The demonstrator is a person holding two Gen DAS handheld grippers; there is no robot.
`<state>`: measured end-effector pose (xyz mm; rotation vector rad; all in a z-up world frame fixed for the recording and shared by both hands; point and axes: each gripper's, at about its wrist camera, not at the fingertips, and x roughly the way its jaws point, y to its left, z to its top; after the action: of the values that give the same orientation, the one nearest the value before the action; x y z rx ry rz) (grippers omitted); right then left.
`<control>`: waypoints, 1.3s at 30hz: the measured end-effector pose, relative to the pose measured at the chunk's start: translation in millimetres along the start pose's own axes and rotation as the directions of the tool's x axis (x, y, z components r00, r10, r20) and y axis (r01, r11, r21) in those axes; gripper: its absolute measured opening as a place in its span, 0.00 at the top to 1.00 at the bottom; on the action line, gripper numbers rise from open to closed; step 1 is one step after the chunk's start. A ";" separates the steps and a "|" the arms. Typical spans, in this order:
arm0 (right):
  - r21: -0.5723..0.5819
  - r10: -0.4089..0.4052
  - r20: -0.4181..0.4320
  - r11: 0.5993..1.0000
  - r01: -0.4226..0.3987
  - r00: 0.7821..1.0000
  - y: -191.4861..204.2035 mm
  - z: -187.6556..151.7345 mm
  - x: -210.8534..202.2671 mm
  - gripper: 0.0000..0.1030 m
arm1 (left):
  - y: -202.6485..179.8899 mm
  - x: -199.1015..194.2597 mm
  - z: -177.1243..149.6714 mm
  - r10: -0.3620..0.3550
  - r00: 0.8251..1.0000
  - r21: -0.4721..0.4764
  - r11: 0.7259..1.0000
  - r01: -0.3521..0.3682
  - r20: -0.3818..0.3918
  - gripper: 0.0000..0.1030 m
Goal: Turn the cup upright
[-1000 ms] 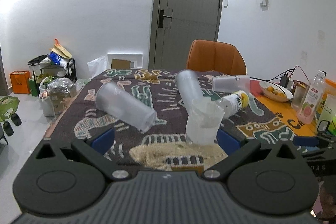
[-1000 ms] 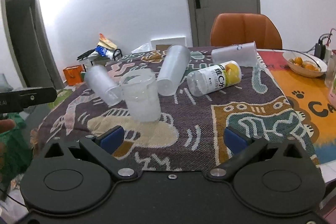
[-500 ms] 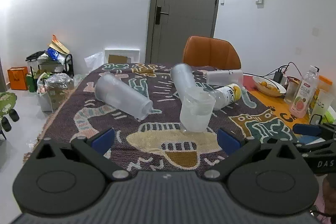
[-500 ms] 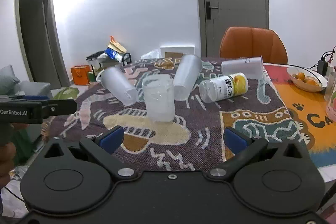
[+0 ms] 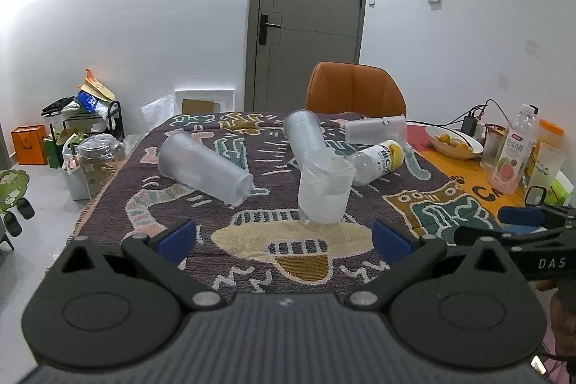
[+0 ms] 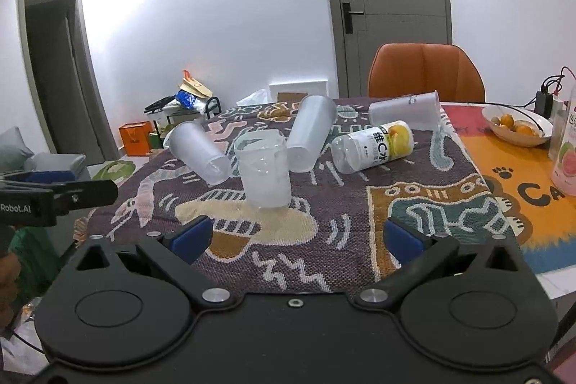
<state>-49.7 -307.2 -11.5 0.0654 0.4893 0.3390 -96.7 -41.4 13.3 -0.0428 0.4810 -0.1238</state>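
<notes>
A crinkled clear plastic cup (image 5: 324,189) stands upright on the patterned cloth (image 5: 252,240); it also shows in the right wrist view (image 6: 265,168). Three frosted cups lie on their sides: one at the left (image 5: 203,168) (image 6: 199,153), one behind the upright cup (image 5: 304,132) (image 6: 309,132), one at the back right (image 5: 376,129) (image 6: 405,110). My left gripper (image 5: 284,238) is open and empty, short of the upright cup. My right gripper (image 6: 295,238) is open and empty, also held back from it.
A yellow-labelled bottle (image 5: 378,161) (image 6: 374,146) lies on its side by the upright cup. A bowl of oranges (image 6: 516,126), a pink drink bottle (image 5: 514,153) and cables sit at the right. An orange chair (image 5: 354,92) stands behind the table.
Both grippers have pulled back from the table and risen a little. The upright cup stands free where it was; the lying cups have not moved.
</notes>
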 end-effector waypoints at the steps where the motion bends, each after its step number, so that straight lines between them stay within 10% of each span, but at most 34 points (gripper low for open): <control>1: -0.001 -0.002 0.000 1.000 0.002 1.000 0.3 0.1 -0.2 0.00 | 0.1 0.4 -0.1 -0.001 1.000 -0.004 1.000 0.001 -0.001 0.00; 39: -0.023 0.018 0.021 1.000 -0.017 1.000 7.4 2.8 -7.5 0.00 | 8.8 -5.0 0.8 0.019 1.000 -0.028 0.999 -0.019 0.001 0.00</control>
<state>-56.9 -302.7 -4.6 0.0512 0.4644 0.3609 -99.8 -32.0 15.7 -0.0658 0.4816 -0.0982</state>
